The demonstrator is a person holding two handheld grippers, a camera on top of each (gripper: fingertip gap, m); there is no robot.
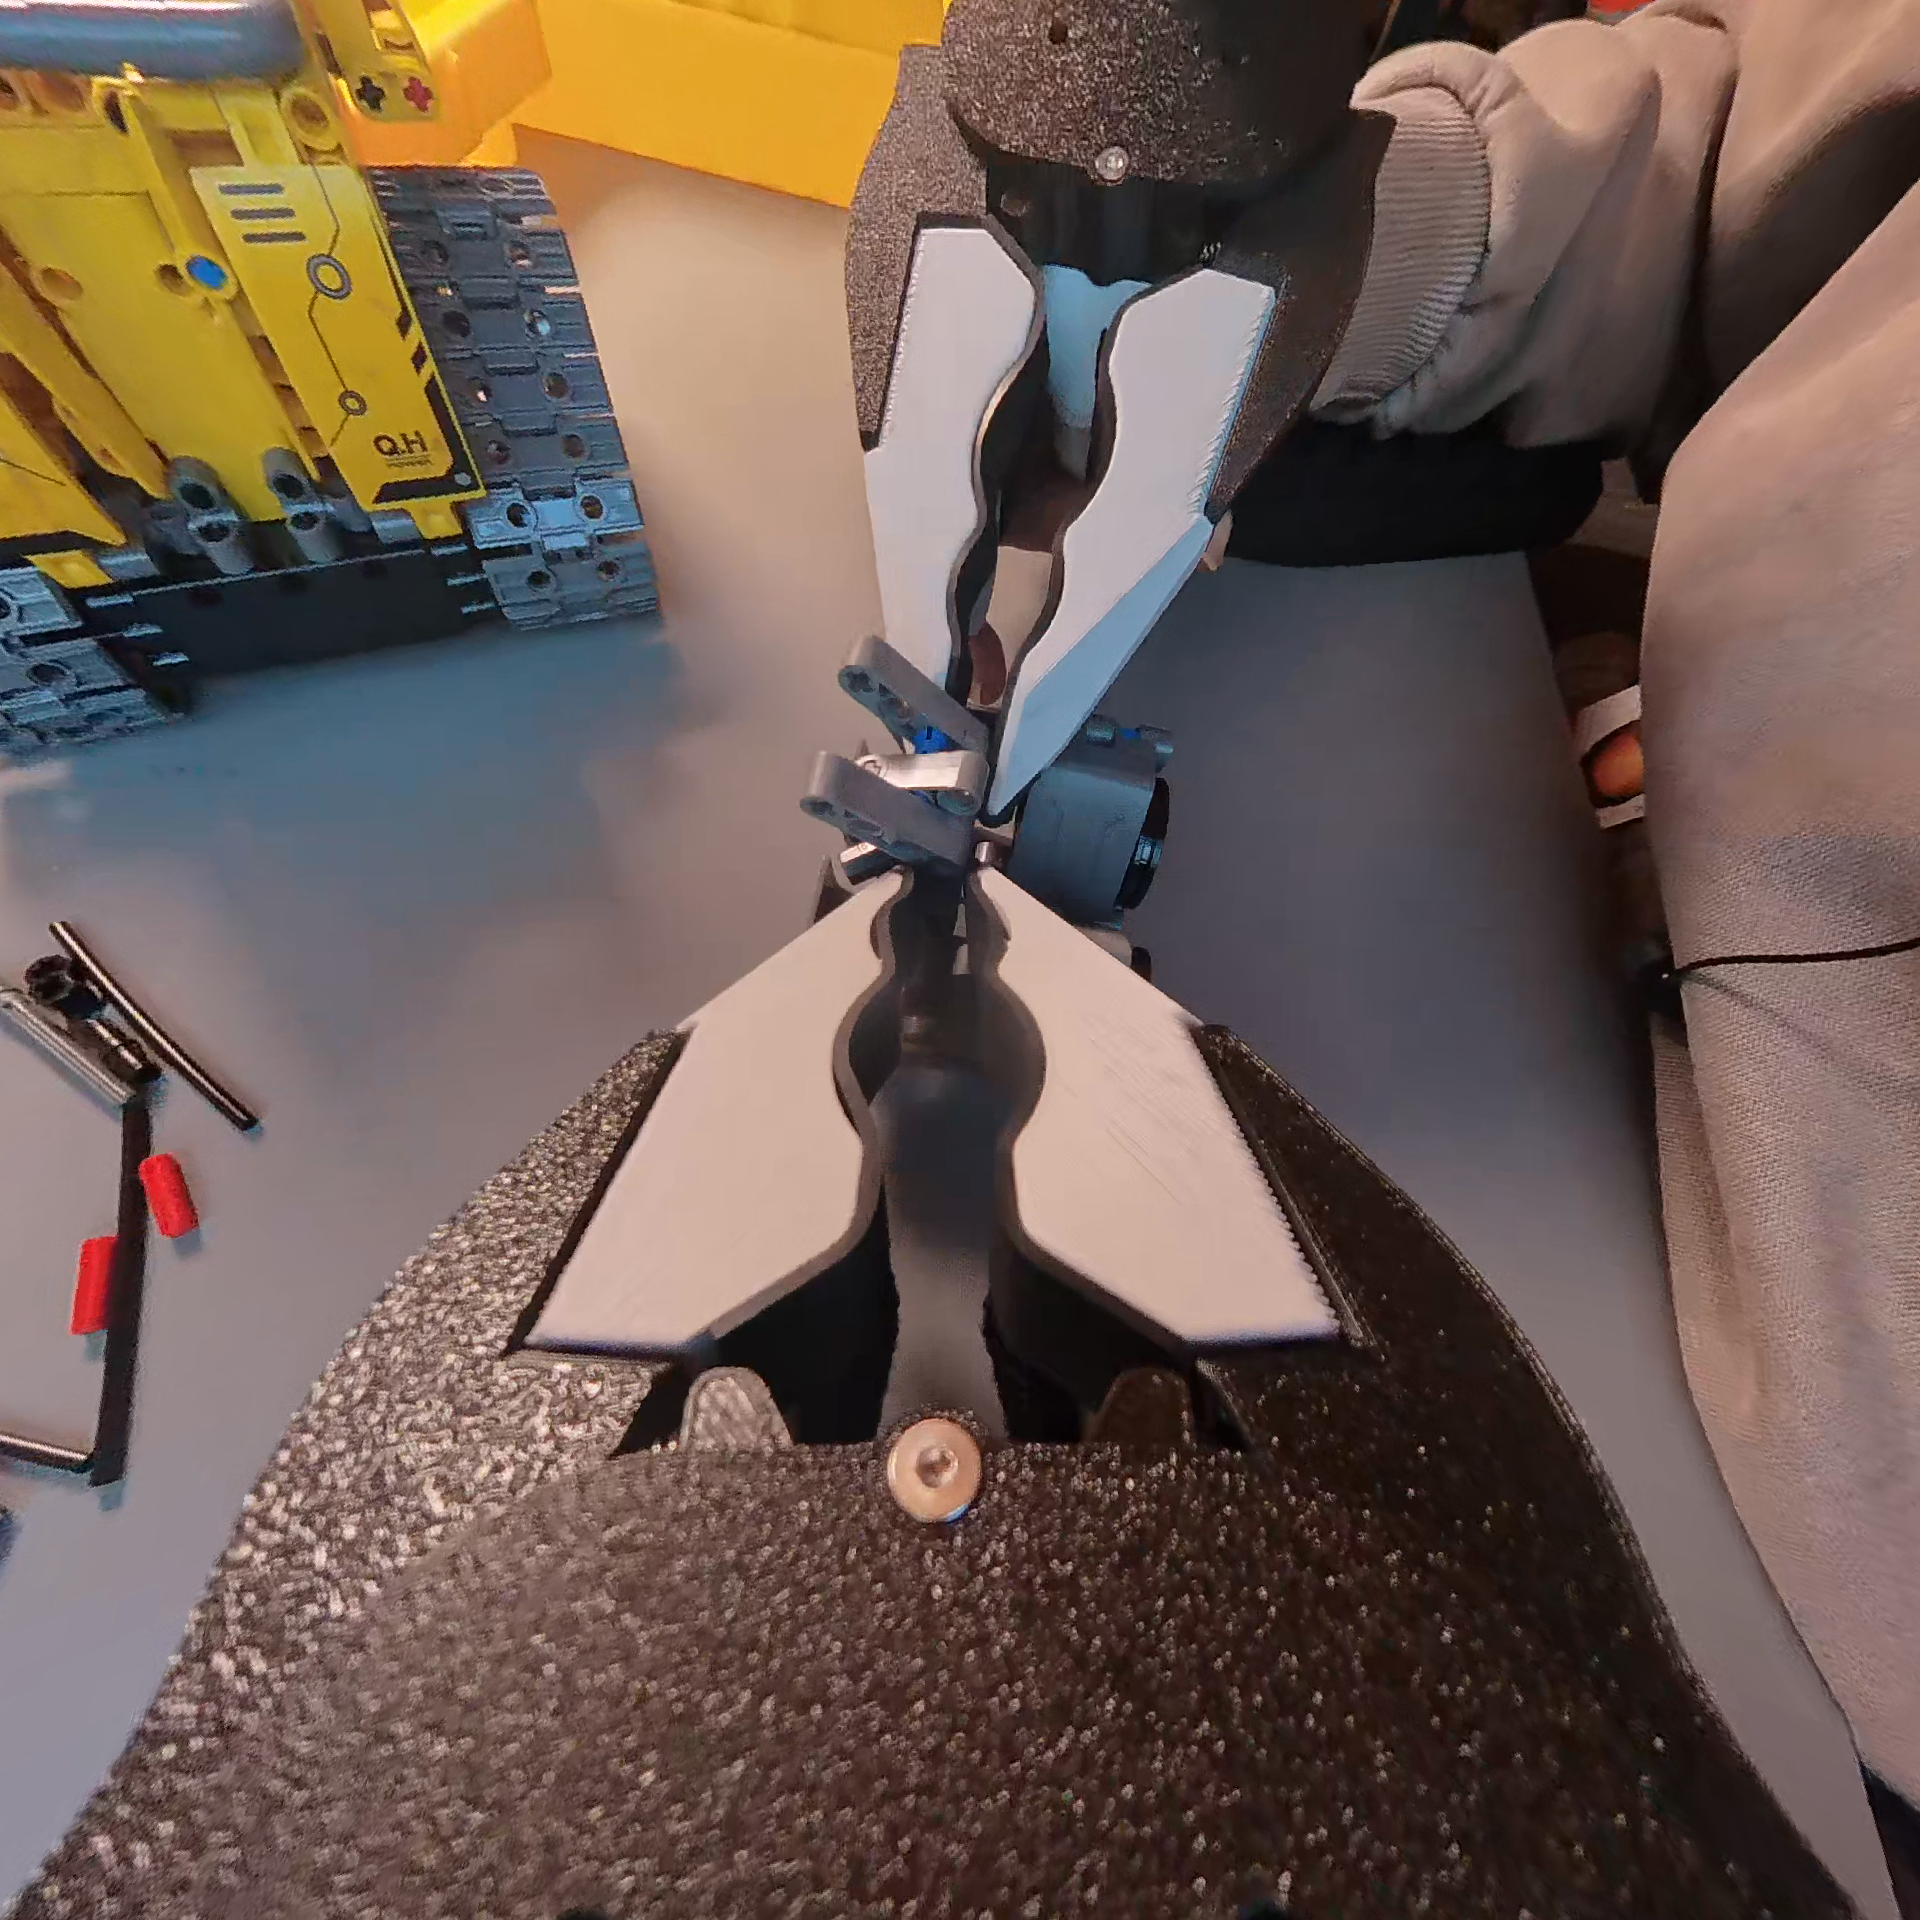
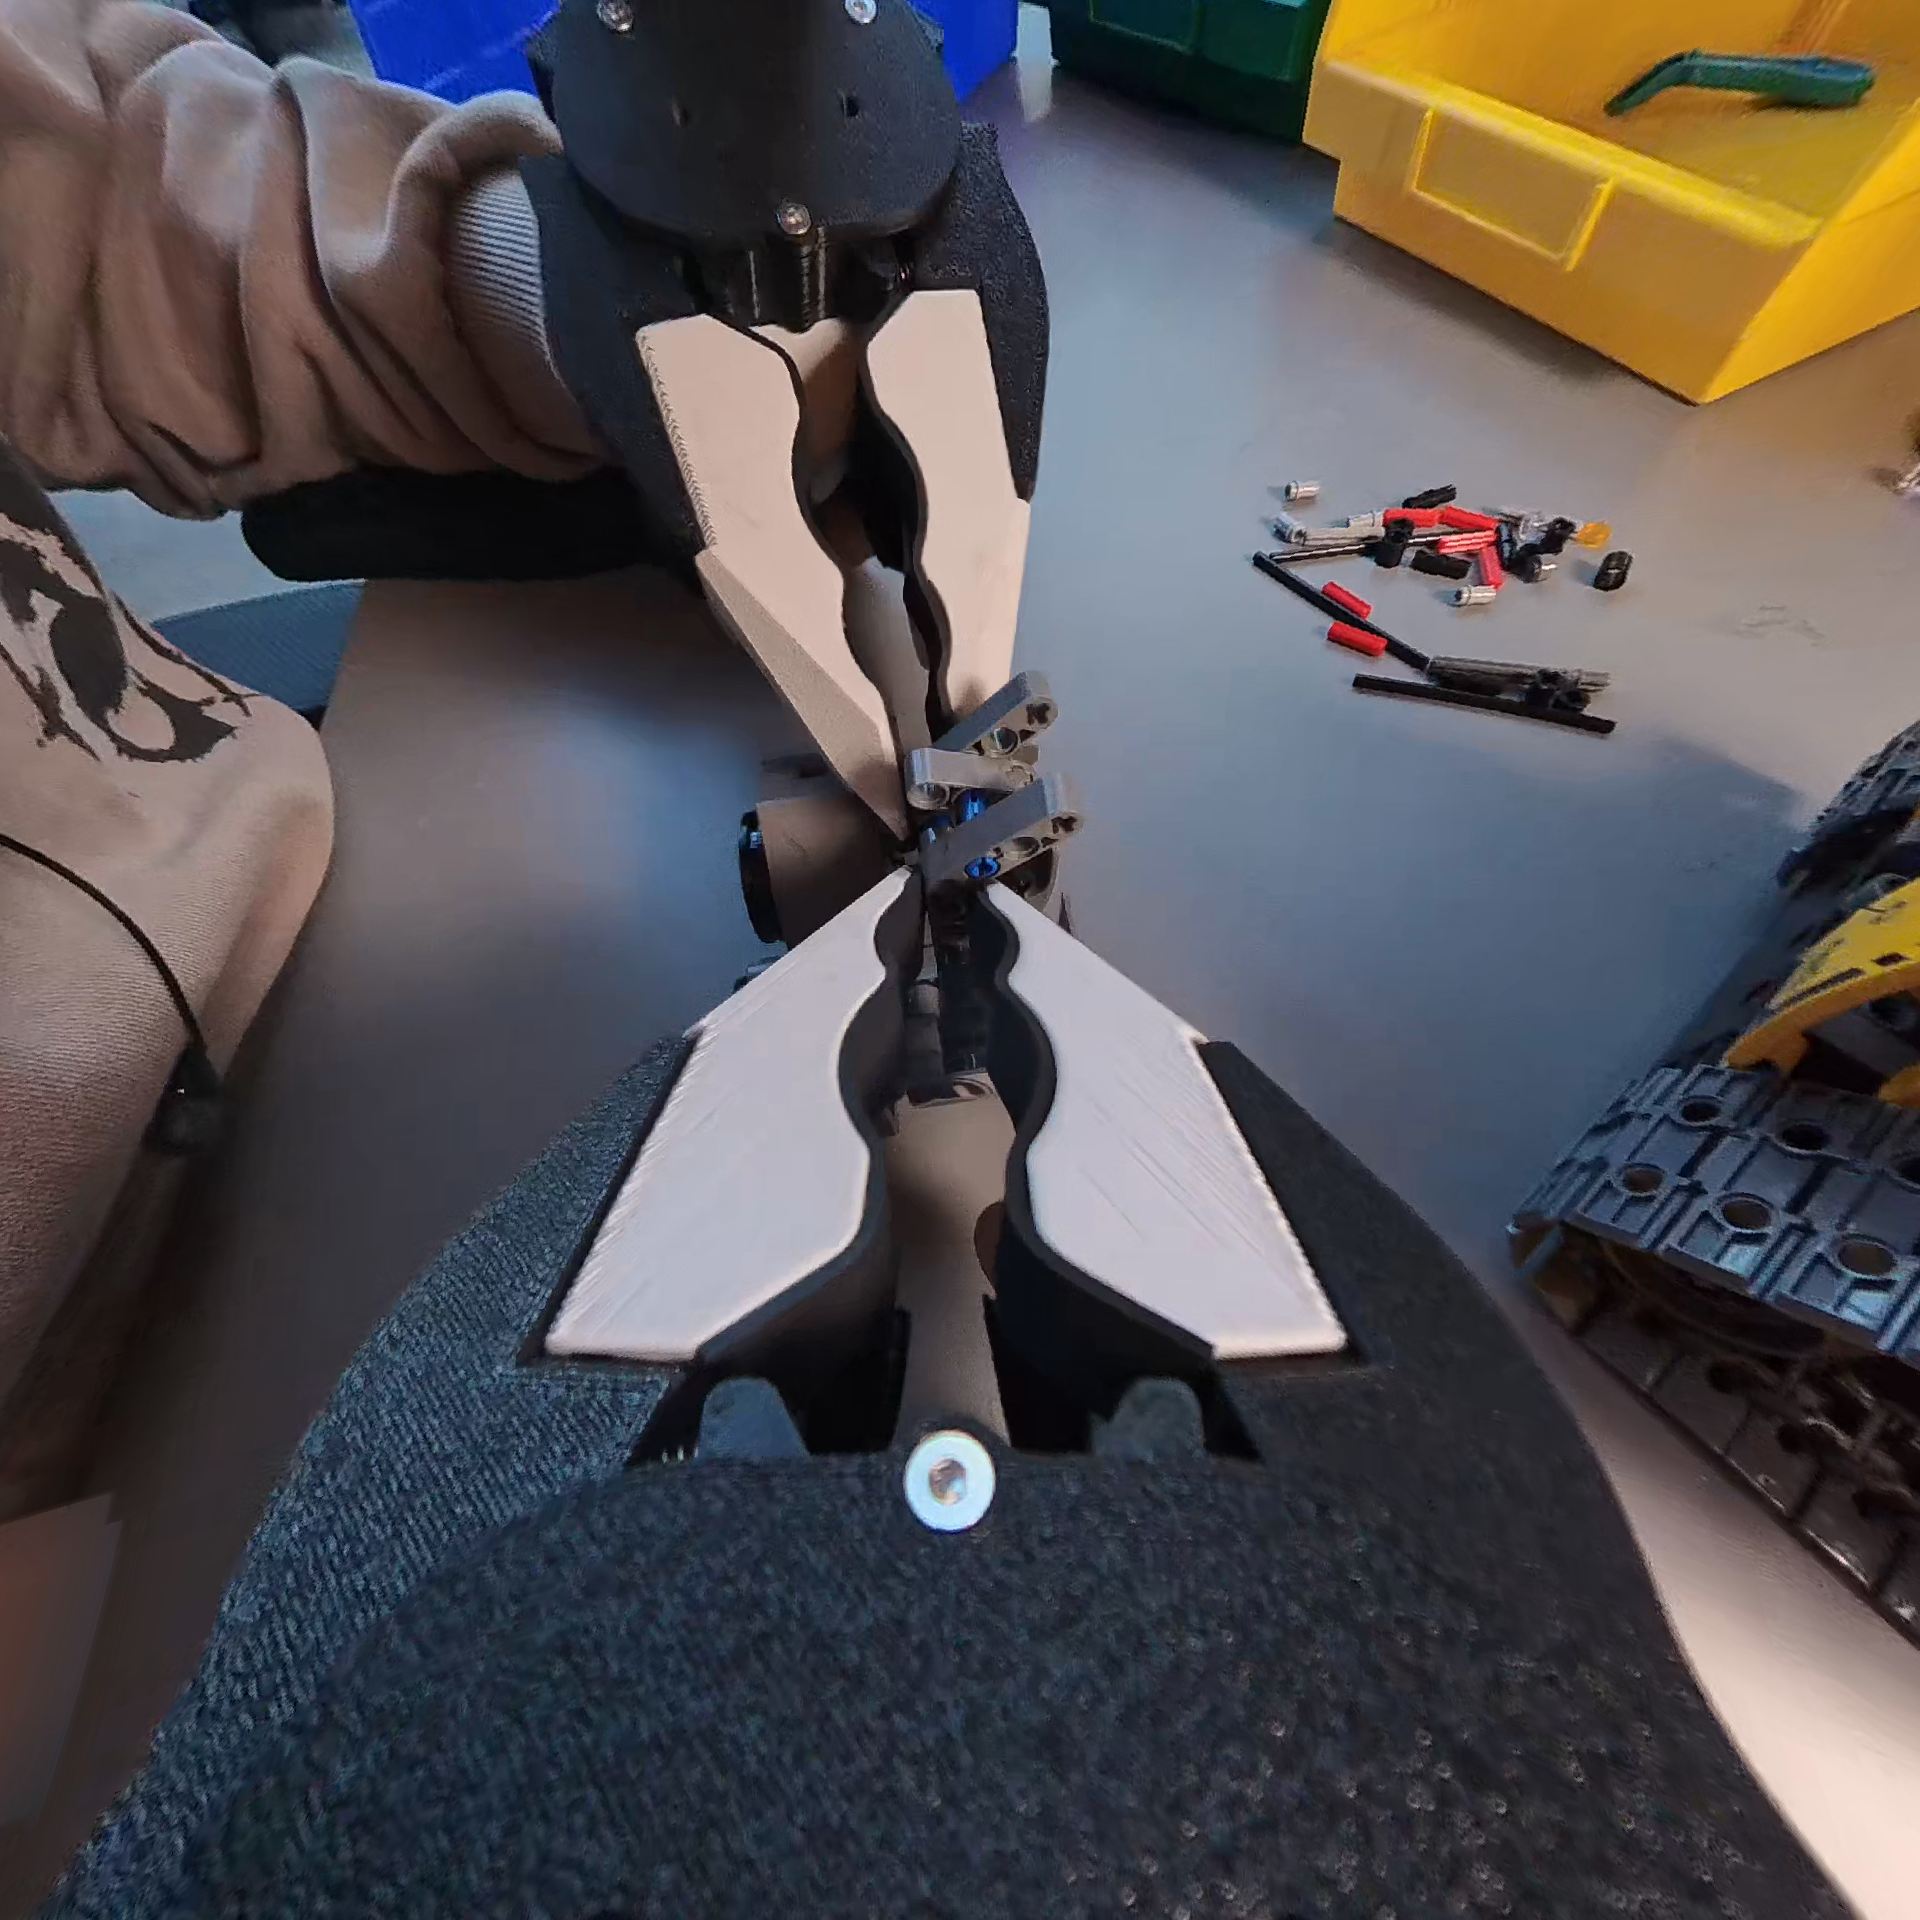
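A small grey brick-built assembly [image 1: 894, 805] of short holed beams, blue pins and a round grey motor-like block [image 1: 1091, 831] hangs above the grey table between both grippers. My left gripper [image 1: 935, 888] is shut on a dark shaft at its near end. My right gripper [image 1: 977, 769] reaches in from the top, its tips closed at the upper beams. In the right wrist view, my right gripper [image 2: 945, 883] is shut on the dark lower part of the assembly [image 2: 997, 821]. The left gripper [image 2: 914, 774] comes down from the top, closed on a light grey beam.
A yellow tracked vehicle model [image 1: 260, 364] stands at the back left and shows at the right edge of the right wrist view [image 2: 1766, 1195]. Loose red, black and grey pins and axles [image 2: 1455, 582] lie on the table [image 1: 416, 883]. A yellow bin [image 2: 1610, 208] stands behind. A person's beige sleeves [image 1: 1558, 260] hold the grippers.
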